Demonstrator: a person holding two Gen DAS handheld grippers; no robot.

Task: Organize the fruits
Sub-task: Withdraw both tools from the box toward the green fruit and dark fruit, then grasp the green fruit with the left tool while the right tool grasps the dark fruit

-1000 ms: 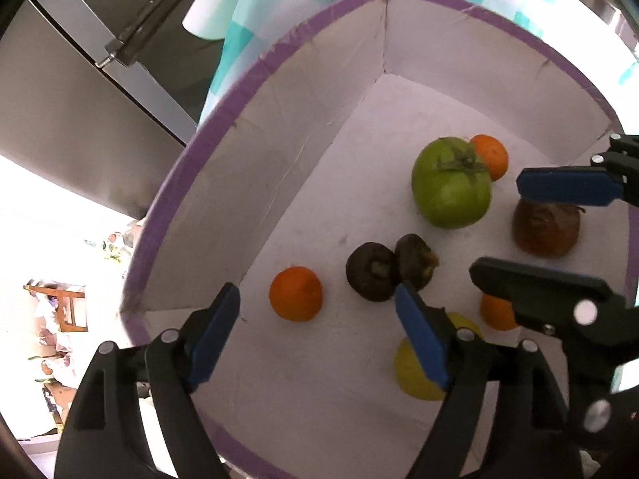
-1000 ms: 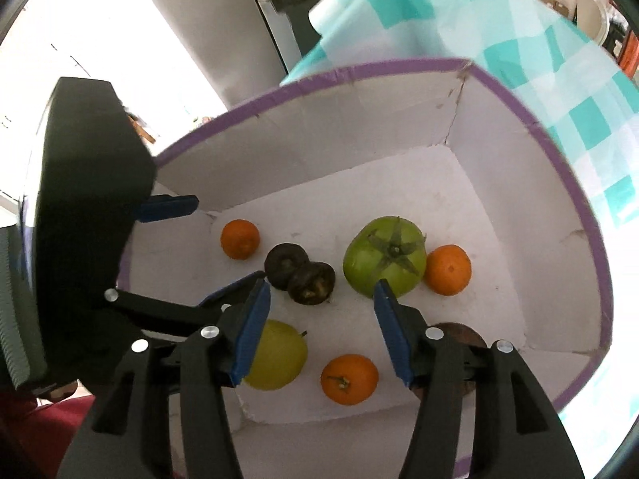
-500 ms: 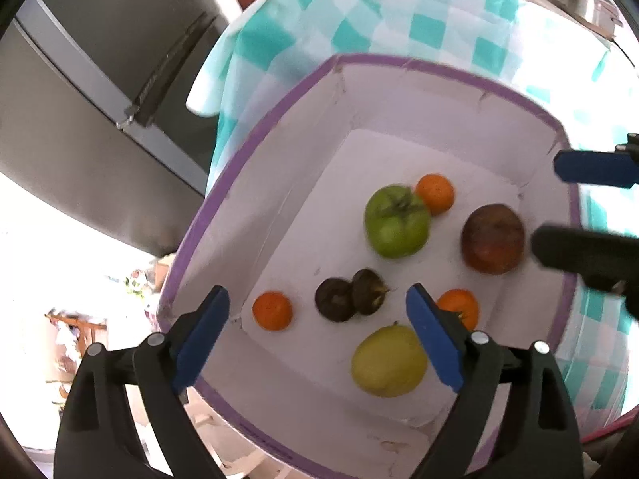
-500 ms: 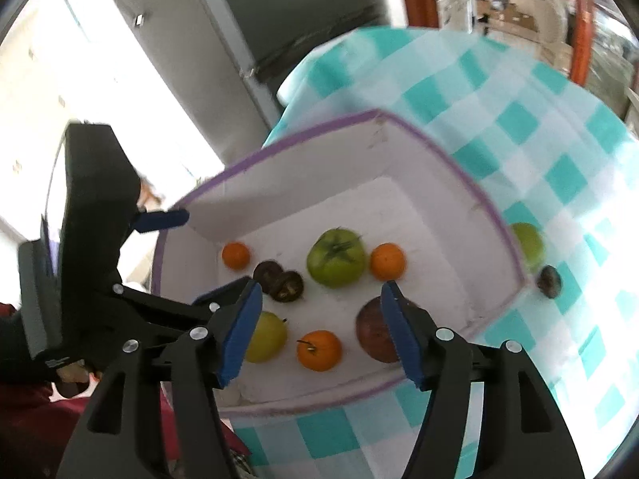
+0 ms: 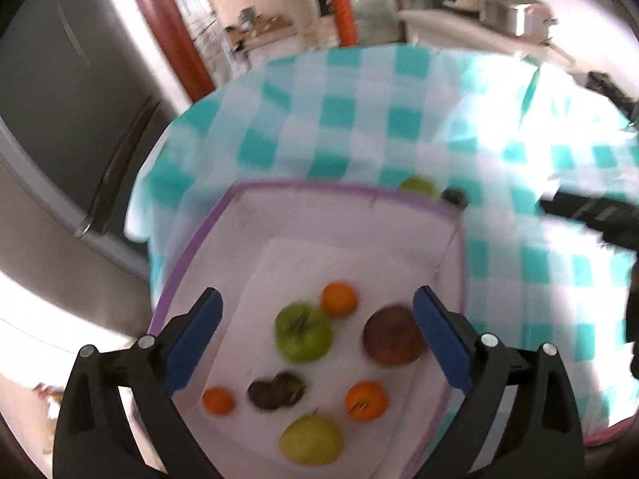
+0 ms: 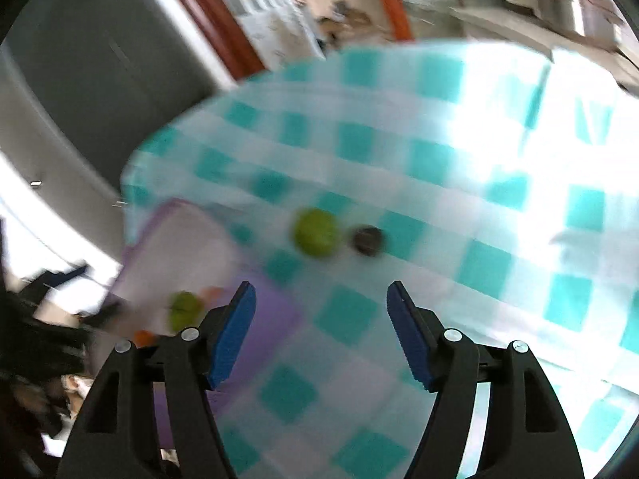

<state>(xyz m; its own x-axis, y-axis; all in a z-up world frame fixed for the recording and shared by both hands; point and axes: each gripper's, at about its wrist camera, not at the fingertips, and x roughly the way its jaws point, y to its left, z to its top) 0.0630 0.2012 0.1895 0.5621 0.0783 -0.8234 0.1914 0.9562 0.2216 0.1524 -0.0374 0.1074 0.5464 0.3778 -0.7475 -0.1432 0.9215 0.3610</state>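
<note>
A white box with a purple rim (image 5: 339,191) holds several fruits: a green tomato (image 5: 303,335), three oranges, one of them (image 5: 339,299), a dark red fruit (image 5: 393,335), two dark fruits (image 5: 275,391) and a yellow-green pear (image 5: 311,441). My left gripper (image 5: 317,299) hangs above the box, its jaws opening with nothing between them. On the cloth beyond the box lie a green fruit (image 6: 315,233) and a small dark fruit (image 6: 367,239). My right gripper (image 6: 321,299) is over the cloth short of them, jaws opening and empty. The box (image 6: 179,247) is at its left.
A teal and white checked cloth (image 5: 359,119) covers the round table and drops off at the far and left edges. A grey fridge (image 5: 60,159) stands to the left. Red-brown posts and kitchen counters show blurred in the background.
Both grippers rose out of the box and their jaws widened. The right one swung off to the right, from over the box to over the cloth with the two loose fruits.
</note>
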